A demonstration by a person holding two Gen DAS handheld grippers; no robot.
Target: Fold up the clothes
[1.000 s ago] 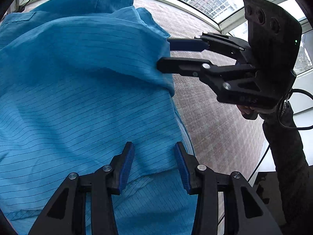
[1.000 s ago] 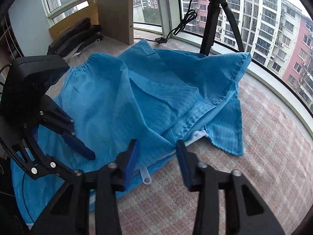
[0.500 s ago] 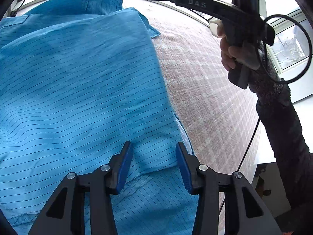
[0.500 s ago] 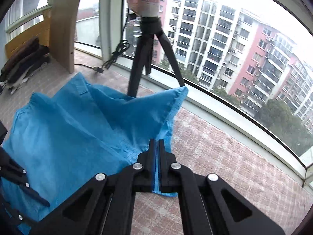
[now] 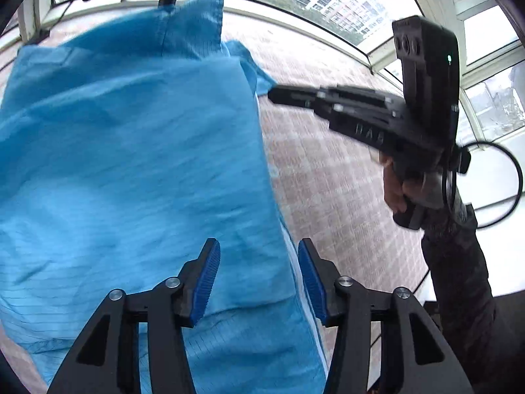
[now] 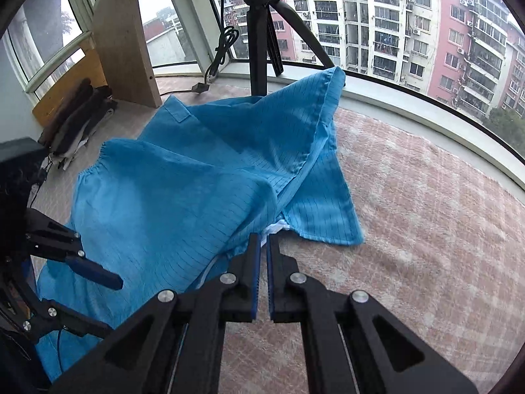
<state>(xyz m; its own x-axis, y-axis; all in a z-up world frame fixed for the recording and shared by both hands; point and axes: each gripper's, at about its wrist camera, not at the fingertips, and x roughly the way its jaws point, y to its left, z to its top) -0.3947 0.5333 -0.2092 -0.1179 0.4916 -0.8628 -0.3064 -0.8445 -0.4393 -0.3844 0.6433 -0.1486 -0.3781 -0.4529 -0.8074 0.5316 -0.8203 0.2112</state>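
Nearest the left wrist camera, the left gripper (image 5: pixel 259 275) hangs over the near edge of the bright blue, thin-striped cloth garment (image 5: pixel 131 164), its blue-padded jaws opening, with the garment's right edge between them but neither pad pressing on it. Nearest the right wrist camera, the right gripper (image 6: pixel 264 264) has its jaws drawn together to a thin slit at the garment's edge, where a bit of white lining (image 6: pixel 275 228) peeks out; whether any cloth is actually pinched cannot be told, since the tips end just at the hem.

Beyond the grippers, the garment lies spread on the pinkish checked woven cover (image 6: pixel 426 213), folded over itself, with an elastic gathered cuff (image 6: pixel 95 164) on the left and one panel peaking up toward the window ledge. Its layers sit slack and rumpled rather than flat.

Likely risks: if the right gripper holds nothing, a pull would leave the edge behind; if it holds one layer only, the fold would skew. The raised far panel may flop back and undo the alignment.
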